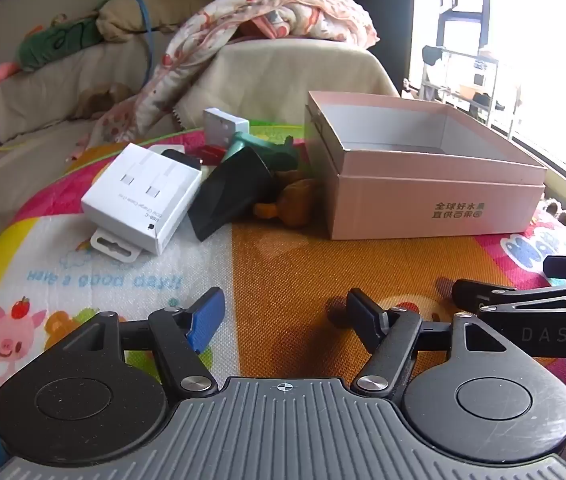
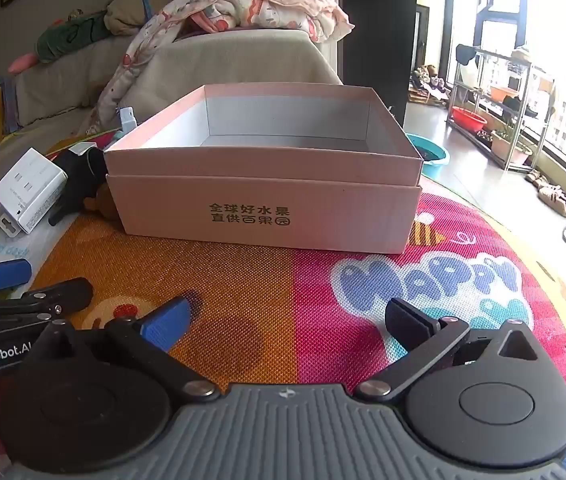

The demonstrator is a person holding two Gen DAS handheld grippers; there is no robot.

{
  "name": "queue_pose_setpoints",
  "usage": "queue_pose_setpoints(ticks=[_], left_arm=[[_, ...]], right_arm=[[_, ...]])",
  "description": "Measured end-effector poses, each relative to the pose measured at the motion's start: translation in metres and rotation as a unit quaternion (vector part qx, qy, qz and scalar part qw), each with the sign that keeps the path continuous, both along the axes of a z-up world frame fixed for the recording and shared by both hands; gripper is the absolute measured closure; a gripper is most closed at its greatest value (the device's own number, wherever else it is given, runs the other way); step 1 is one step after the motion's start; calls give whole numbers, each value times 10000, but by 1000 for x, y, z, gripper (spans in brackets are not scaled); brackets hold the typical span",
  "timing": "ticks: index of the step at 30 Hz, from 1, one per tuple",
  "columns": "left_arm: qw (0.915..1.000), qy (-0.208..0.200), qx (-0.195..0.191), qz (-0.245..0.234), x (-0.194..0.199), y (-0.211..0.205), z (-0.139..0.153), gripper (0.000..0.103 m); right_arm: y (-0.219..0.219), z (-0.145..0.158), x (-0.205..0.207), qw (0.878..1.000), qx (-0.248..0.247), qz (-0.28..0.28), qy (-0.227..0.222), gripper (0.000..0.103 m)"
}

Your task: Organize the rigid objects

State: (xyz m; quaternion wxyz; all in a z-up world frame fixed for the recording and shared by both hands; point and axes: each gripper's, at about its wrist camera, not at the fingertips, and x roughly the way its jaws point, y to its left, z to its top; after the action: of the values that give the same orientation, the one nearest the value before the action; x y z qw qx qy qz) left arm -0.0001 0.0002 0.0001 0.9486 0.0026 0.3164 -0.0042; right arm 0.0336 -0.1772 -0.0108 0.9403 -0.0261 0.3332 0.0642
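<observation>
I am holding my left claw (image 1: 287, 314) wide open with nothing between its jaws, hovering over the mat (image 1: 303, 264). My right claw (image 2: 287, 320) is gaping just as wide and empty, just beside the left one, above the same mat. Ahead of both, the pink box (image 2: 267, 208) is sitting open, and what I can see of its inside looks bare, so I judge the sorting is not yet begun. Left of the box, a pile is waiting: a white carton (image 1: 143, 196), a black wedge-shaped thing (image 1: 231, 196) leaning against it, a green piece (image 1: 271, 152), a brown toy (image 1: 295, 208) touching the box, and a small white block (image 1: 225, 128) behind. All of it looks hard-sided and easy to pinch; everything is left to do.
</observation>
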Motion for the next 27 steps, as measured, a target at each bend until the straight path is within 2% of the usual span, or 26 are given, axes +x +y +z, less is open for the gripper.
queue_pose_setpoints(ticks=[27], left_arm=[[10000,2,-26,-1,0,-1,0,30]], right_arm=[[0,0,1,10000,73,0,11,0]])
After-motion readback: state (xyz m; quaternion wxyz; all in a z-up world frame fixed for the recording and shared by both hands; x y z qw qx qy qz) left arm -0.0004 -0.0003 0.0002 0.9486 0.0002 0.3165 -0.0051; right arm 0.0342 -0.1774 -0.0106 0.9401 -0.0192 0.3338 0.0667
